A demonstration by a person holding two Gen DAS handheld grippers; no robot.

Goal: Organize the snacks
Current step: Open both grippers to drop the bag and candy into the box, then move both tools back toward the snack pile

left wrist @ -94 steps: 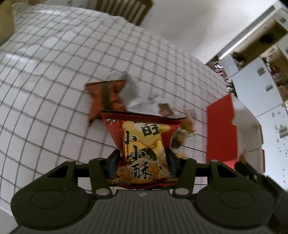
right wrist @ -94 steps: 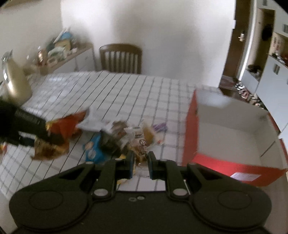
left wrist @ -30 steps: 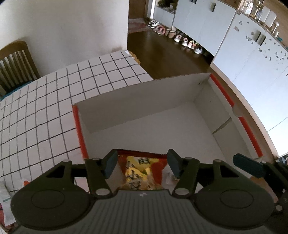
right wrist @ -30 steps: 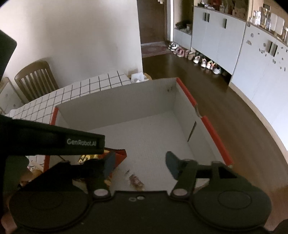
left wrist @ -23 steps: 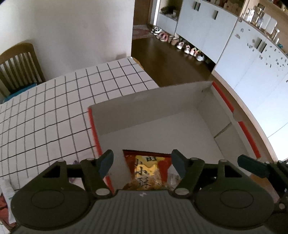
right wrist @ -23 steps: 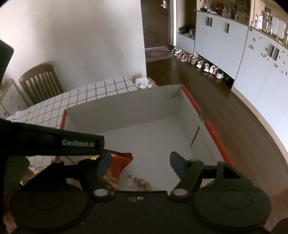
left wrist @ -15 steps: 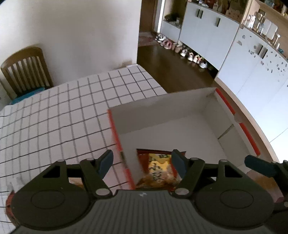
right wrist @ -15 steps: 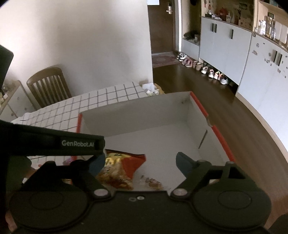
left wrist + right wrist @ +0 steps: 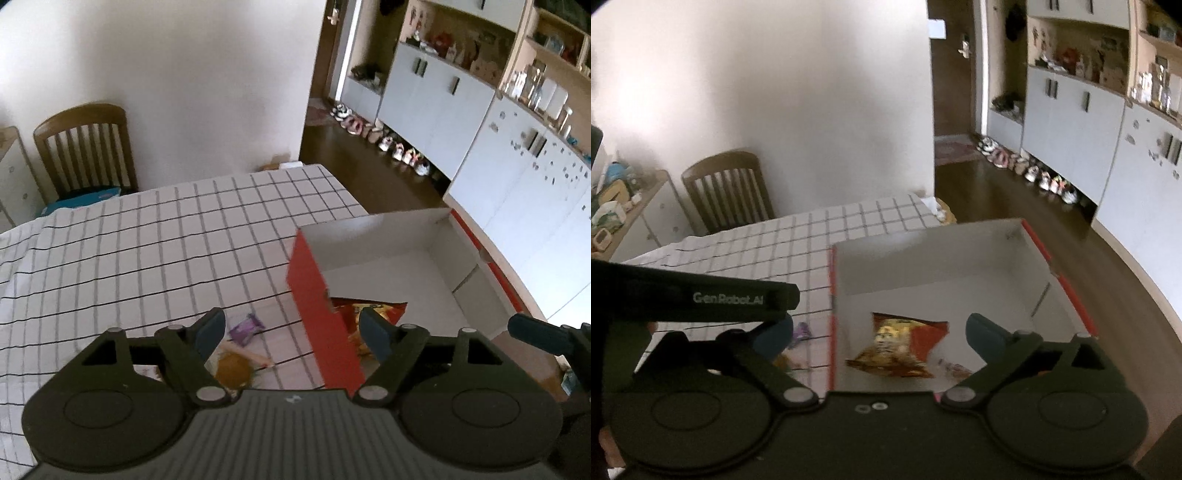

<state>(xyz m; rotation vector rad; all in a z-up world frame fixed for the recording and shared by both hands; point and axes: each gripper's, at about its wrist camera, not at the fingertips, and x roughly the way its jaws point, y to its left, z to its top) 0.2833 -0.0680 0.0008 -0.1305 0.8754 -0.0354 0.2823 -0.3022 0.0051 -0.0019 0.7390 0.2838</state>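
Spanning the lower half of the left wrist frame, the left gripper point(image 9: 293, 328) has its jaws spread wide with nothing between them; its fingers straddle the near red wall of the box point(image 9: 321, 314). In the right wrist frame the right gripper point(image 9: 881, 334) is likewise wide open and holds nothing, its fingertips point(image 9: 984, 334) sitting at lower centre over the box interior.

Red-and-yellow snack bag point(image 9: 899, 349) lies flat on the white floor of the box point(image 9: 960, 266), lower centre of the right wrist frame, close to the near-left wall. In the left wrist frame only a corner of the same bag point(image 9: 369, 308) shows past the red wall, centre right. A small wrapped item point(image 9: 955, 367) lies just right of the bag on the box floor; too blurred to identify.

Box has a red exterior and a white interior, and occupies the right-centre of both frames, resting at the right end of the checked tablecloth point(image 9: 147, 240).

Outside the box, lower centre-left of the left wrist frame: a purple packet point(image 9: 246, 328) on the cloth, and nearer the lens an orange-brown snack point(image 9: 232, 369), partly hidden by the left finger.

Upper left of both frames: a wooden chair point(image 9: 85, 147) against the white wall. Right side: white cabinets point(image 9: 436, 103) with shoes point(image 9: 388, 142) lined along their base.
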